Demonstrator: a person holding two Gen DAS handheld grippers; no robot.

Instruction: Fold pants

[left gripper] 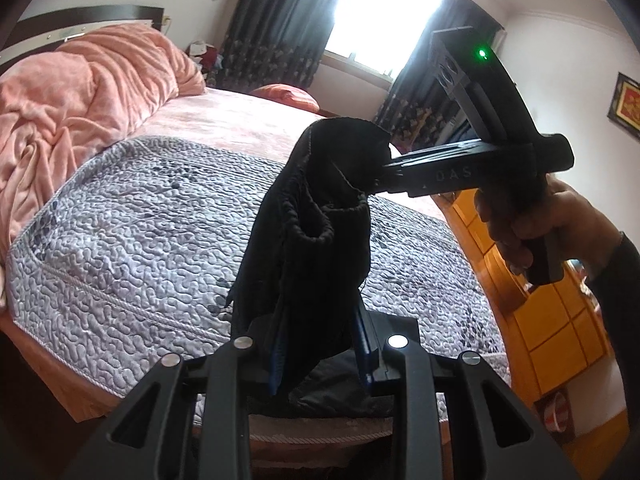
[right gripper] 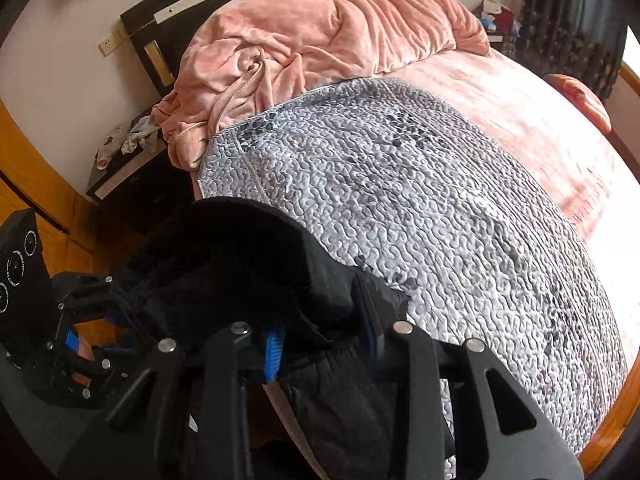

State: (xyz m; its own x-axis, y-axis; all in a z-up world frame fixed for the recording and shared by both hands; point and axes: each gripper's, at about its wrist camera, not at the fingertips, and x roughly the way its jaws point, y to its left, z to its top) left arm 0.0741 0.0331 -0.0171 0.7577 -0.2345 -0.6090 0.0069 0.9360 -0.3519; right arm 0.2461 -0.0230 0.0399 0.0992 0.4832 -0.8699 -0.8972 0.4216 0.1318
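Black pants point(left gripper: 316, 216) hang bunched in the air over the near edge of the bed, held at two places. My left gripper point(left gripper: 320, 344) is shut on their lower part, its blue pads pressing the cloth from both sides. From the right, my right gripper point(left gripper: 386, 172) pinches the upper bunch, with a hand point(left gripper: 516, 220) on its handle. In the right wrist view the pants point(right gripper: 240, 256) drape over my right gripper point(right gripper: 324, 332), clamped between its blue pads. The left gripper point(right gripper: 116, 304) grips the same cloth at the left.
A grey quilted cover point(left gripper: 140, 240) spreads over the bed beneath the pants. A crumpled pink blanket point(right gripper: 320, 28) is heaped at the headboard. A dark nightstand point(right gripper: 120, 164) with small items stands beside the bed. Orange wood flooring point(left gripper: 560, 320) lies to the right.
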